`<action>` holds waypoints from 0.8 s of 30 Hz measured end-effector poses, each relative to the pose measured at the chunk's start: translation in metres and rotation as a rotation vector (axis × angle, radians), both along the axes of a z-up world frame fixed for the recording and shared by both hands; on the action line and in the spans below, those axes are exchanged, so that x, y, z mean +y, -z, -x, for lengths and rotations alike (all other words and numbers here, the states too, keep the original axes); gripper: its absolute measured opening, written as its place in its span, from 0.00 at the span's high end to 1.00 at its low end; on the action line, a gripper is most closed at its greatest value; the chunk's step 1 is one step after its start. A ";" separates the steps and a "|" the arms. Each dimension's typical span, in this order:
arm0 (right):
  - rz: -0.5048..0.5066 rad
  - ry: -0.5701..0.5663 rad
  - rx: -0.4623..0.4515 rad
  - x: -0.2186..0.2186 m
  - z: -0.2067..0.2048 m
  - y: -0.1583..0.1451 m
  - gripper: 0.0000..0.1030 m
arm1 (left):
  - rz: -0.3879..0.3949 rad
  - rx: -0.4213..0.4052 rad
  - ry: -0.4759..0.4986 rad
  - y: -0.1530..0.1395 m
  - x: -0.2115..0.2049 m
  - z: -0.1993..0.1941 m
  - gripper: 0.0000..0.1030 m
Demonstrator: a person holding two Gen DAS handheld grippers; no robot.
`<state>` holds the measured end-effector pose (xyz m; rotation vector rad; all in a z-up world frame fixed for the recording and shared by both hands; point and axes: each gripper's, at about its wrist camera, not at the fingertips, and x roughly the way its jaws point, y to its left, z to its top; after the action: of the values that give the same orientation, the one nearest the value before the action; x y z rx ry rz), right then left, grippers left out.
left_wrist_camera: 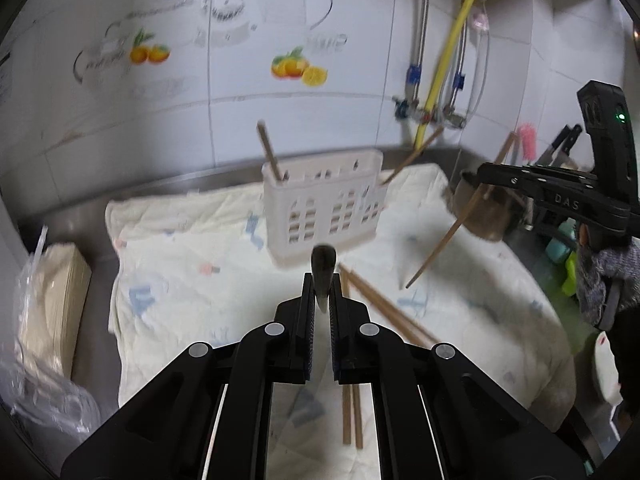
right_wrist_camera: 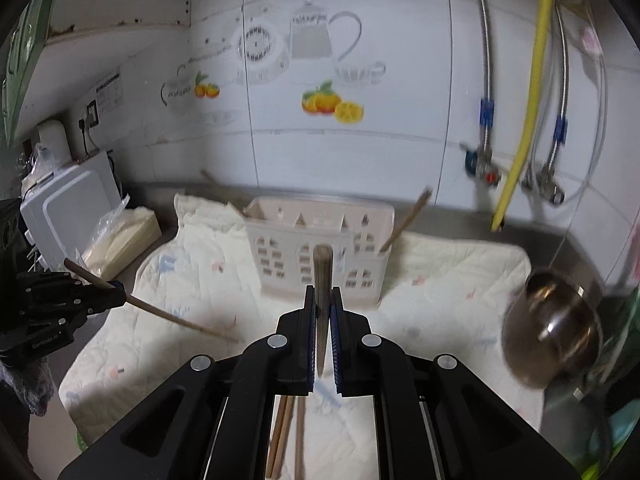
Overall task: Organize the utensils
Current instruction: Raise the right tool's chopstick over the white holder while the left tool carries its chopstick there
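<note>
A white slotted utensil caddy stands on a pale quilted cloth. One chopstick leans out of its left end and another out of its right. My left gripper is shut on a wooden chopstick above the cloth, just before the caddy. The right wrist view shows that gripper at the left, its chopstick slanting down. My right gripper is shut on another chopstick. From the left it appears at the right, its chopstick hanging. Loose chopsticks lie on the cloth.
A metal pot sits at the cloth's right edge. A plastic bag with a pale stack lies at the left, near a white box. Hoses and valves hang on the tiled wall behind. Knife handles stand far right.
</note>
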<state>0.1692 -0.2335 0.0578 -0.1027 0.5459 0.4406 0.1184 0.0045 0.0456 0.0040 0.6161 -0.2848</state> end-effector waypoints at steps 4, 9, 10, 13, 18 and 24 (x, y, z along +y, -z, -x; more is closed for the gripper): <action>0.004 -0.001 -0.038 -0.001 -0.012 -0.031 0.94 | 0.000 -0.067 0.017 -0.033 -0.008 -0.013 0.94; 0.000 0.002 -0.075 -0.001 -0.026 -0.062 0.94 | -0.001 -0.147 0.025 -0.074 -0.015 -0.028 0.94; 0.001 0.003 -0.084 0.000 -0.029 -0.068 0.94 | -0.003 -0.161 0.024 -0.082 -0.015 -0.031 0.94; -0.004 0.004 -0.108 0.002 -0.037 -0.083 0.94 | -0.017 -0.196 0.010 -0.103 -0.018 -0.045 0.94; -0.030 0.013 -0.145 0.004 -0.054 -0.104 0.94 | -0.062 -0.206 -0.023 -0.114 -0.021 -0.074 0.94; -0.030 0.041 -0.160 0.010 -0.079 -0.107 0.94 | -0.075 -0.136 -0.038 -0.095 -0.020 -0.108 0.94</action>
<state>0.2479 -0.2234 0.1651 -0.0968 0.3829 0.3966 0.2266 -0.0159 0.1408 0.0835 0.4914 -0.2226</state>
